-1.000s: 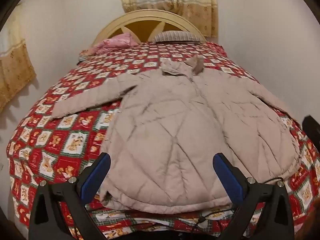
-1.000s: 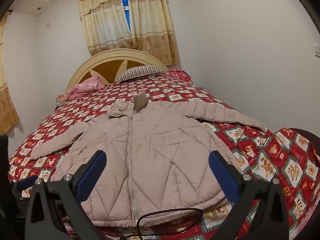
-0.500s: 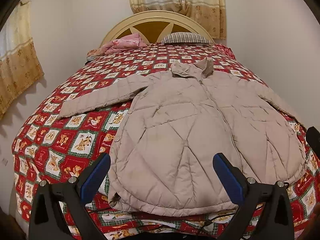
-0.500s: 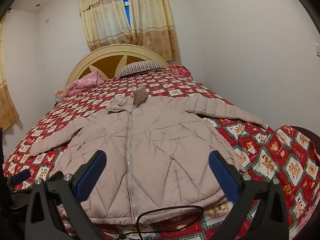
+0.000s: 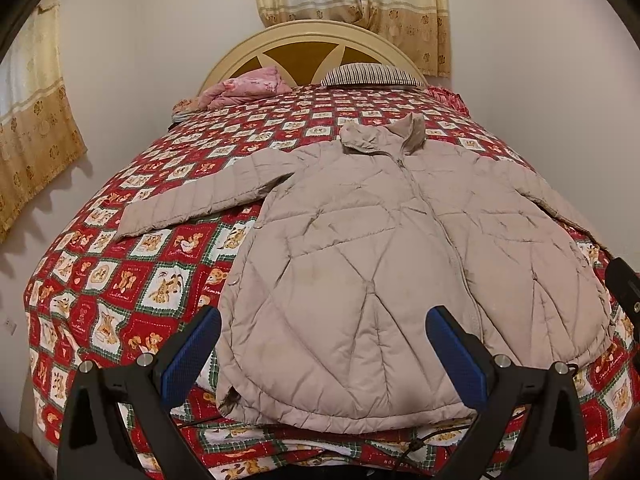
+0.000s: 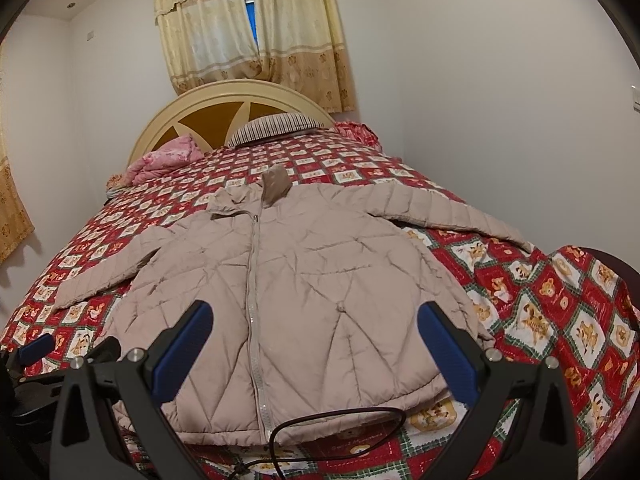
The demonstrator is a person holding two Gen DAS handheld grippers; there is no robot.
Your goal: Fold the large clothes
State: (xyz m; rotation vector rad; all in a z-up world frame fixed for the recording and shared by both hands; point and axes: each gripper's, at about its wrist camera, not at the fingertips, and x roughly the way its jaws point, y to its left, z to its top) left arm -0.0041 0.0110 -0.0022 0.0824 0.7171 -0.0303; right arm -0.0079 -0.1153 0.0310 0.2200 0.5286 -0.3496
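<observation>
A beige quilted puffer jacket [image 5: 384,264] lies flat and zipped on the bed, front up, collar toward the headboard, both sleeves spread out sideways. It also shows in the right wrist view [image 6: 304,288]. My left gripper [image 5: 322,322] is open and empty, held above the jacket's hem near the foot of the bed. My right gripper [image 6: 314,316] is open and empty, held above the hem beside the zipper. The left gripper's blue tip [image 6: 36,346] shows at the left edge of the right wrist view.
The bed has a red checked quilt [image 5: 132,280], a cream headboard [image 5: 308,40], a striped pillow [image 5: 368,74] and a pink bundle [image 5: 244,90]. White walls stand close on both sides. A black cable [image 6: 340,420] loops over the foot edge.
Both grippers have pulled back and tilted up a little from the jacket, so more of the bed and wall shows. The jacket has not moved.
</observation>
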